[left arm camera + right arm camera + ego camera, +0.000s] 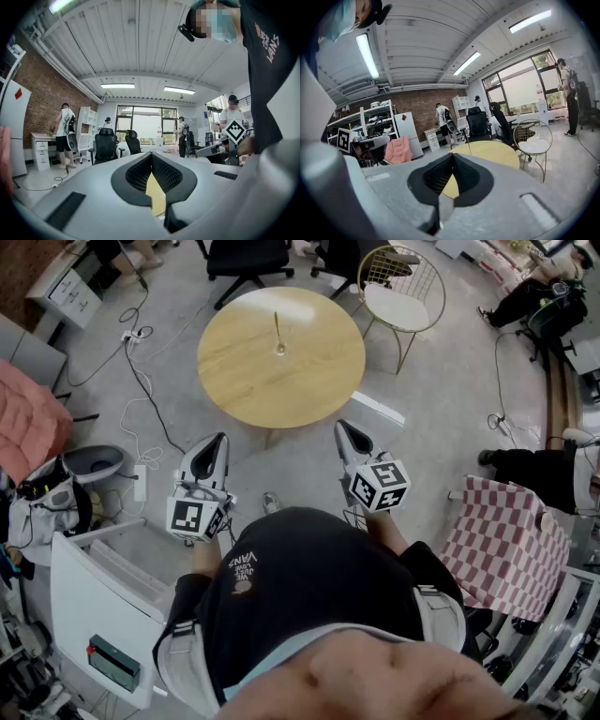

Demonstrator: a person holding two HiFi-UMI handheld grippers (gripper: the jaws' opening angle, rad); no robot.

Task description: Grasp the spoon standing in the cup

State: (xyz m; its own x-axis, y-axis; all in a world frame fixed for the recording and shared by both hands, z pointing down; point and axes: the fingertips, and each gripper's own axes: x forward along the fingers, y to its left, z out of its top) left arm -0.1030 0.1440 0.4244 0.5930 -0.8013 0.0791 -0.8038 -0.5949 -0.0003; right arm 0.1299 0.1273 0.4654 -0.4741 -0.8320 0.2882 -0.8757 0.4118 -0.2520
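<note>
A thin spoon (277, 331) stands upright in a small clear cup (280, 350) near the middle of a round wooden table (309, 381). Both grippers hover over the floor short of the table's near edge, far from the cup. My left gripper (220, 439) is shut and holds nothing. My right gripper (343, 427) is shut and empty too. In the right gripper view the spoon (468, 146) shows just beyond the closed tips (451, 155), on the table (497, 157). In the left gripper view only a yellow strip of table (157, 197) shows under the closed jaws.
A gold wire chair (403, 287) stands at the table's far right, black office chairs (248, 259) behind it. A red-checked seat (511, 545) is at my right, a white cabinet (94, 606) and pink cushion (28, 418) at my left. Cables (141, 381) trail across the floor.
</note>
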